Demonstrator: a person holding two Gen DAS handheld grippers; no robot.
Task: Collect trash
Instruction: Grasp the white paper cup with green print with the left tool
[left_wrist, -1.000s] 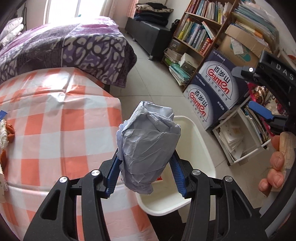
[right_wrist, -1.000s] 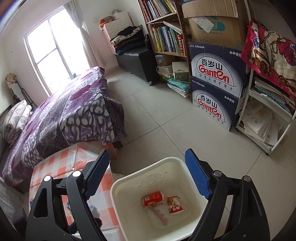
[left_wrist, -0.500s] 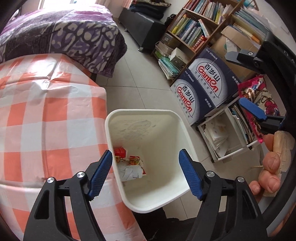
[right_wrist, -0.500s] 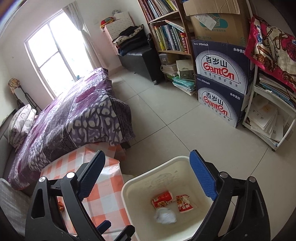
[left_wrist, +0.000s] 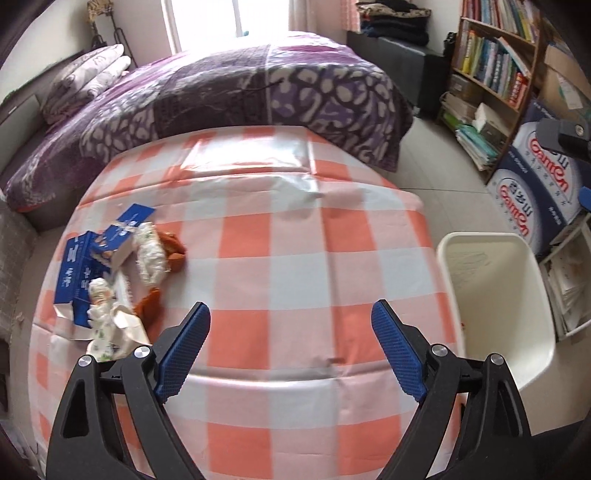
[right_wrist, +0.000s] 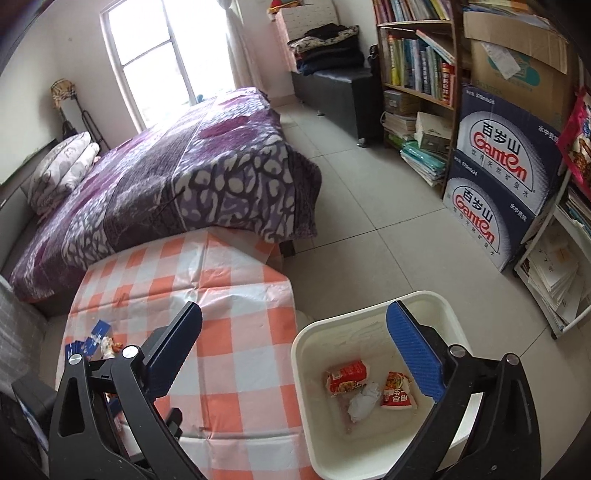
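A white bin (right_wrist: 373, 454) stands on the floor beside the checked table (left_wrist: 295, 236); inside lie two red snack wrappers (right_wrist: 347, 376) and a crumpled grey paper wad (right_wrist: 364, 400). Leftover trash, blue cartons (left_wrist: 79, 269), crumpled tissue (left_wrist: 149, 251) and brown scraps, sits at the table's left. My left gripper (left_wrist: 290, 343) hovers over the table's near side, jaws opening, nothing between them. My right gripper (right_wrist: 293, 350) hangs above the bin's rim (right_wrist: 369, 308) and table corner, jaws opening and empty.
A bed with a purple blanket (right_wrist: 192, 173) lies behind the table. Bookshelves (right_wrist: 417, 74), stacked blue water cartons (right_wrist: 502, 173) and a white rack of papers (right_wrist: 554, 273) line the right wall. Tiled floor (right_wrist: 369, 192) runs between bed and shelves.
The left gripper let go of the grey paper wad, which fell into the bin, then swung left from the bin over the table. Both grippers' jaws widened; the right view shifted left.
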